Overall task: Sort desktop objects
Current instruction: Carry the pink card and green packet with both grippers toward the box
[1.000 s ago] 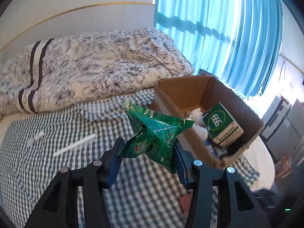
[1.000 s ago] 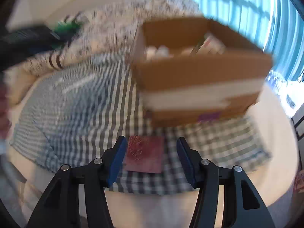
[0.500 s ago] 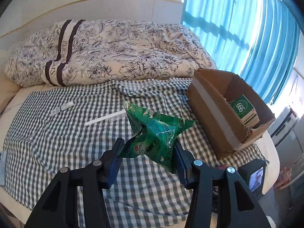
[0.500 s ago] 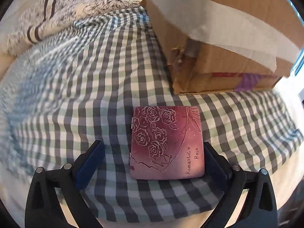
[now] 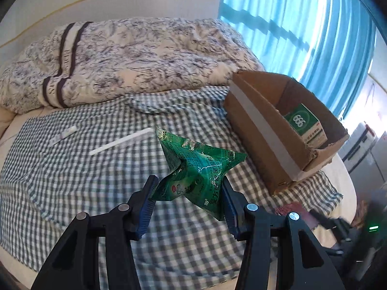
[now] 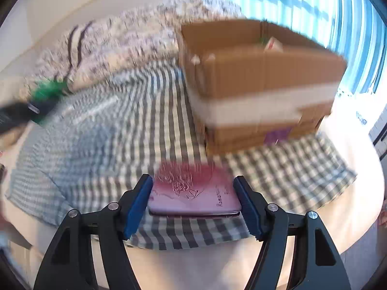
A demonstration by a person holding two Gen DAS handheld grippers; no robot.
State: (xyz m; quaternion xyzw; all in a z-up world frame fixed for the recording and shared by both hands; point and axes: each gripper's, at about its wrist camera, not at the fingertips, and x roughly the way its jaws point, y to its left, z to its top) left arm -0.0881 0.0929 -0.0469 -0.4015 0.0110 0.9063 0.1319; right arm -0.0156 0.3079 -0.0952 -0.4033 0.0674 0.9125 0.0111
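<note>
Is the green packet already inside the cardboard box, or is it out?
Out. The left gripper holds the green packet above the checked cloth, beside the cardboard box.

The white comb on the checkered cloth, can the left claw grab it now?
Probably not yet: the left claw is already shut on the green packet, so it has no free grip, though nothing lies between it and the white comb.

Green packet (image 5: pixel 196 169): crinkled glossy foil-like plastic. Cardboard box (image 5: pixel 263 130): matt brown corrugated board, pale smooth tape band along its side. Checked sheet (image 5: pixel 96 176): woven matt cloth. Floral duvet (image 5: pixel 135 55): soft rumpled cloth. Pink case (image 6: pixel 193 193): smooth, slightly glossy, embossed rose lines. Gripper fingers (image 6: pixel 139 205): matt black plastic, ribbed blue pads, shiny metal screws. Curtain (image 5: pixel 302 24): thin cloth.
</note>
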